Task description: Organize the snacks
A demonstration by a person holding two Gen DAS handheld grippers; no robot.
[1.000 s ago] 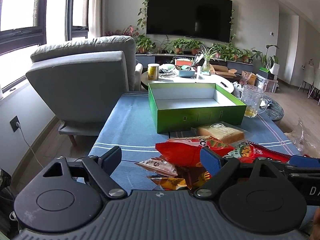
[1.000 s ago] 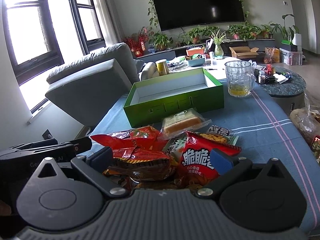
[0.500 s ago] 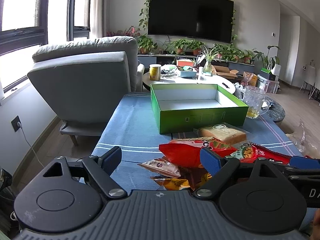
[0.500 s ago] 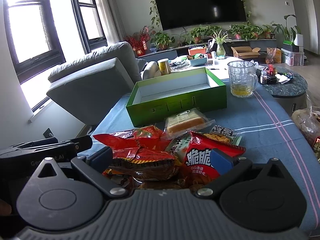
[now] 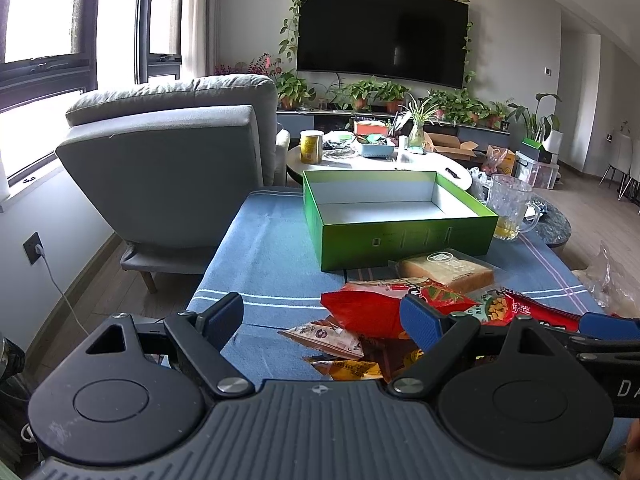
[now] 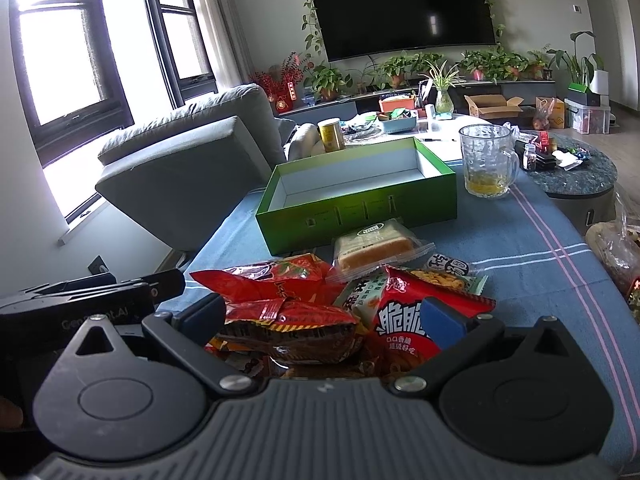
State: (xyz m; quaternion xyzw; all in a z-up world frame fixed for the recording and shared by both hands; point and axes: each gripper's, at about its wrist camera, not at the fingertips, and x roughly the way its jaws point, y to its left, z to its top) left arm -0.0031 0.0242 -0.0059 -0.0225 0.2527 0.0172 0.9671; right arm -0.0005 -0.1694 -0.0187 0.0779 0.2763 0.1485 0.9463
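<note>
Showing wall socket [image 5: 33,247] left view, round side table [image 6: 576,176] right

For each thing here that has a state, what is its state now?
green box: open, nothing inside
glass mug: upright, a little yellow drink at bottom
bread pack: sealed, lying flat
television: off
left gripper: open
right gripper: open

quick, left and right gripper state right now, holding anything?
Left gripper: open, holding nothing, above the snack pile's left edge.
Right gripper: open, nothing gripped, jaws straddle the red snack bags without pressing them.
</note>
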